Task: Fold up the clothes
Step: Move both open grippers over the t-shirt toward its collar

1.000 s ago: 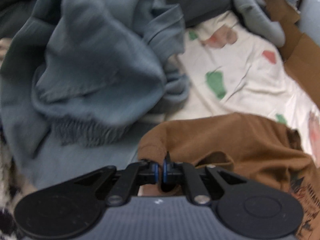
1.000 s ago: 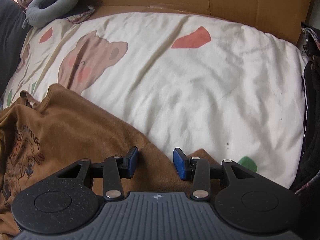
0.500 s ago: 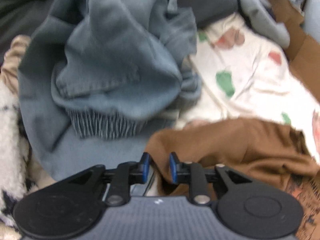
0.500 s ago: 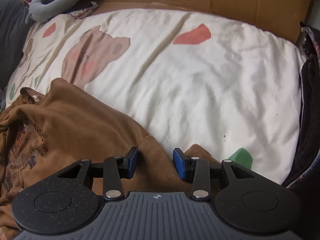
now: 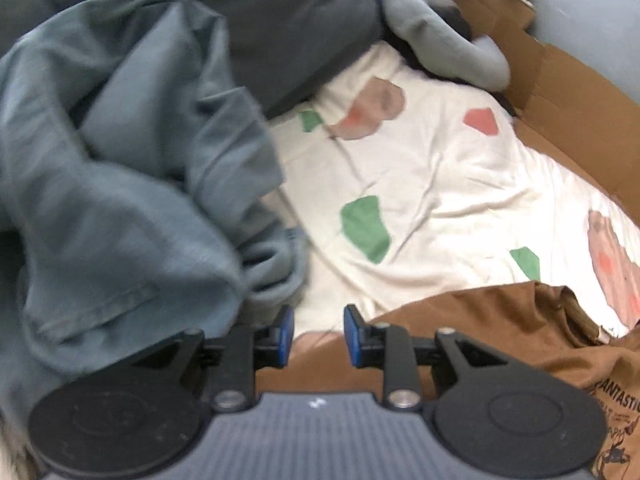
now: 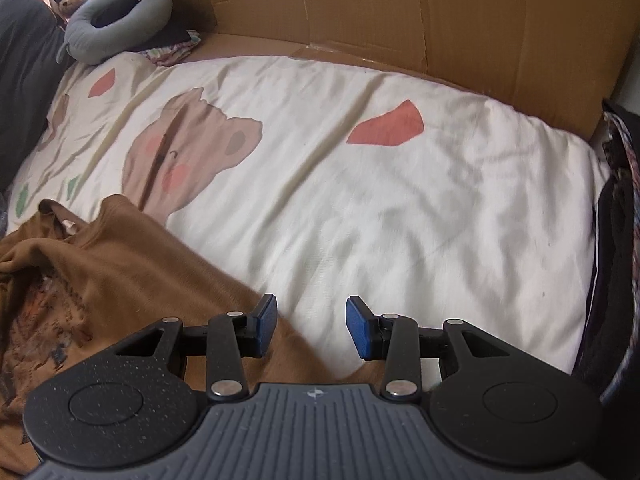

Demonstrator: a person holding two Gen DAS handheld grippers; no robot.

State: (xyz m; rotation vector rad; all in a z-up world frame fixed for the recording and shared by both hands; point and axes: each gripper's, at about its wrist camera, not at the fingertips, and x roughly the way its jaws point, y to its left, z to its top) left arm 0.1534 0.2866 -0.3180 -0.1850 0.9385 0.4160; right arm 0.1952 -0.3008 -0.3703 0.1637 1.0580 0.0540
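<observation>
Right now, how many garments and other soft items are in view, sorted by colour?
Brown: 1, printed T-shirt
Blue-grey: 1, crumpled garment
Dark grey: 1, cushion
Light grey: 1, neck pillow
Cream patterned: 1, bedsheet
Total: 5

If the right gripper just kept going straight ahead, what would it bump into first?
Probably the white printed bedding straight ahead of the open right gripper; the brown T-shirt lies to its left. Depth is hard to judge.

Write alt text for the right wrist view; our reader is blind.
The open right tool hovers over the edge of a brown T-shirt lying on a white bear-print duvet, with cardboard behind.
</observation>
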